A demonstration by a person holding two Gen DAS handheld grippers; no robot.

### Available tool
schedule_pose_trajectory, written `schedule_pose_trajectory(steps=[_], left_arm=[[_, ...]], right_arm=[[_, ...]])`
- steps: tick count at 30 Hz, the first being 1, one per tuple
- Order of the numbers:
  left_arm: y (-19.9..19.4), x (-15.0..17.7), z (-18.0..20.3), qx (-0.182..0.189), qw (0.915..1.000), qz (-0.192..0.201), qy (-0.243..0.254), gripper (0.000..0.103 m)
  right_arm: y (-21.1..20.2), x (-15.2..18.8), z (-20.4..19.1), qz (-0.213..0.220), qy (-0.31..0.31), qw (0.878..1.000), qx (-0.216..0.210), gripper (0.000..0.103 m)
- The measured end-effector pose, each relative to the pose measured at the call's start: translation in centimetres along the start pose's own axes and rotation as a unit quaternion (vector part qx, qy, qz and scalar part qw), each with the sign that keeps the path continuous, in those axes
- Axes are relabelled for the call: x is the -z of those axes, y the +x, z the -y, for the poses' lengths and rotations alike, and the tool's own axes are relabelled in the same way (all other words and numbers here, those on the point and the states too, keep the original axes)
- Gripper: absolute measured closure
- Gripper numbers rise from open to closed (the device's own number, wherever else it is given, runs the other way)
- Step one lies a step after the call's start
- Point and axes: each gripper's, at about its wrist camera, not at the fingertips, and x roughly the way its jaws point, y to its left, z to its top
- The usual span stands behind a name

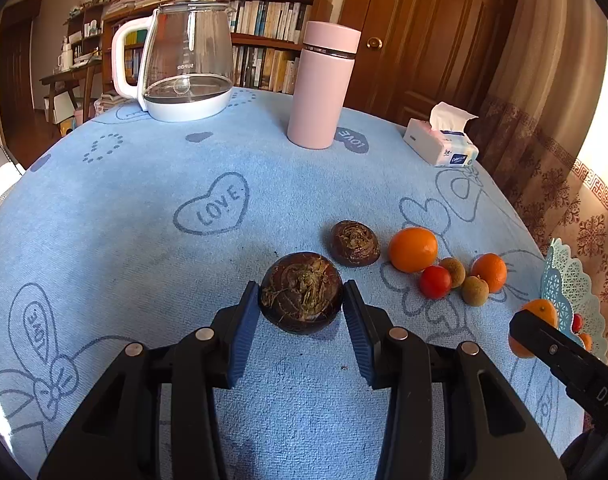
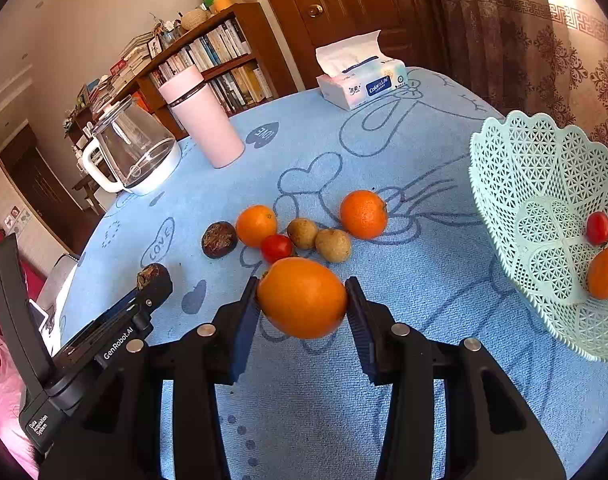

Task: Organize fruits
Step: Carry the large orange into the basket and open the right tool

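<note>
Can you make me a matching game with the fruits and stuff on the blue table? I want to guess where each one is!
Things:
1. big orange
2. dark brown water chestnut
3. small red tomato
4. pink bottle

Places:
A. standing on the table next to the glass kettle
B. between the fingers of the left hand-held gripper
C. inside the pale green basket
D. held in the right hand-held gripper

Pairs: 1-D, 2-B, 3-C, 4-A

Four oranges (image 2: 301, 298), two tomatoes (image 2: 276, 247), two longans (image 2: 332, 245)
</note>
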Motion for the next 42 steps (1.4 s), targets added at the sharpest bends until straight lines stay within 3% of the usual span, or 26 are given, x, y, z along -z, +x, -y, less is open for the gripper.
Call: schedule_pose_trajectory(steps=[9,17,28,42], left_arm=[[0.0,0.1,0.1,0.001,1.0,-0.001,0.004,0.06],[0.2,0.3,0.3,0.0,1.0,-0.003,0.007,0.06],[0.3,0.6,0.7,-0.003,0.9998,-0.006,0.017,0.06],[0.5,0.7,0.9,-0.005,0.9997,-0.008,0.021,0.06]], right_arm=[[-3.9,-1.3,2.3,0.05,0.026,0.998,0.017,0.059],[-7.2,-1.3,6.9,0.088,0.062,0.991,0.073,0.059],[-8.3,1.0,12.6,0.081,0.108,0.982,0.135,0.059],[-7.0,1.8,13.0,0.064,0.108,0.981,0.144,0.059]])
